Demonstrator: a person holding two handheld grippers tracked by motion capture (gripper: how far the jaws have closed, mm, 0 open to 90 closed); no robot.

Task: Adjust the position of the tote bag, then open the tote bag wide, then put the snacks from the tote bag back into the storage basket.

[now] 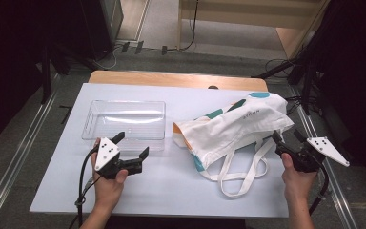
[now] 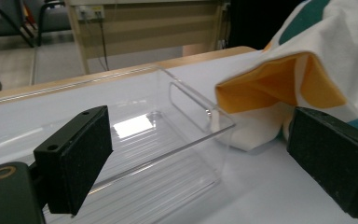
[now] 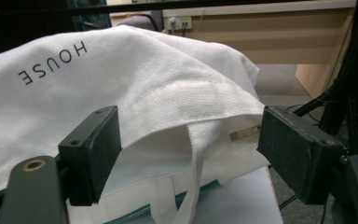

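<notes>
With both sets of jaws spread, poised at a white tote bag

Left gripper at seven o'clock beside clear tray; right gripper at four o'clock, bag's hem between its jaws, unpinched.

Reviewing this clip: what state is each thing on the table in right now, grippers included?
Clear rectangular plastic bin: upright, empty, near the bag's corner; contact unclear.
White cloth tote bag with teal and orange patches: lying crumpled on the white table, mouth toward the right gripper, handles spread toward the front.
Left gripper: open, holding nothing, by the bin's front edge.
Right gripper: open, jaws either side of the bag's rim.
</notes>
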